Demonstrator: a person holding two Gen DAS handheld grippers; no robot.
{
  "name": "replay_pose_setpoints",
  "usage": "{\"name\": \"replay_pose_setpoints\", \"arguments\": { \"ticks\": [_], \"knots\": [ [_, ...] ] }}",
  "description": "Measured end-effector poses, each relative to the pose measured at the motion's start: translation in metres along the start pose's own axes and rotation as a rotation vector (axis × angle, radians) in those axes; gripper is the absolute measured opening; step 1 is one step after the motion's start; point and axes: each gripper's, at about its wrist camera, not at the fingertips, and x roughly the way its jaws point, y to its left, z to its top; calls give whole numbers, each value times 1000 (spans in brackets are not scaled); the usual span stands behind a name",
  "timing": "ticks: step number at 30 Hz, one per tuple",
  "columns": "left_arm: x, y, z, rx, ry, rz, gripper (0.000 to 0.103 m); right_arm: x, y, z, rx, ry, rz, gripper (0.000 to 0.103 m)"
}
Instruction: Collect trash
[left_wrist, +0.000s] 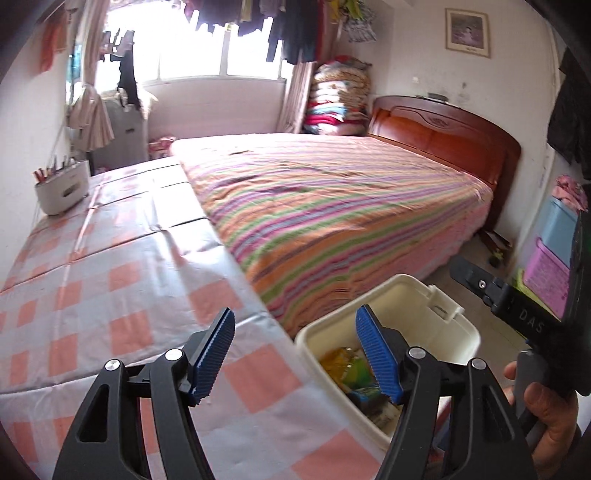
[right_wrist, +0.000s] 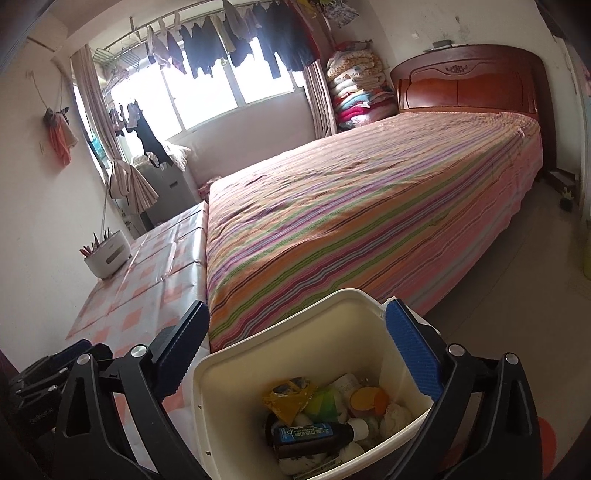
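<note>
Now both grippers seen spread, nothing pinched: left gripper (left_wrist: 295, 354) lower centre, right gripper (right_wrist: 295, 354) over bin (right_wrist: 258, 350). Surface (left_wrist: 110, 258) to be scanned for leftover trash (right_wrist: 325, 417).

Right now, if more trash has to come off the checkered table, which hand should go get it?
Probably the left. The left gripper is open and empty, with one finger over the checkered tablecloth. The right gripper is open too, but sits over the trash bin, off the table's edge.

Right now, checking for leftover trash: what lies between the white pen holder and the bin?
Only bare checked tablecloth between pen holder and bin, left wrist view.
</note>
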Motion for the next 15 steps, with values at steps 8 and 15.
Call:
{"name": "replay_pose_setpoints", "arguments": {
  "ticks": [8, 15],
  "knots": [
    [-44, 33, -17, -47, -38, 119, 66, -19, 36, -30, -98, 30, -169, 96],
    [-96, 42, -32, -84, -74, 206, 66, -42, 79, -38, -187, 46, -200, 96]
  ]
}}
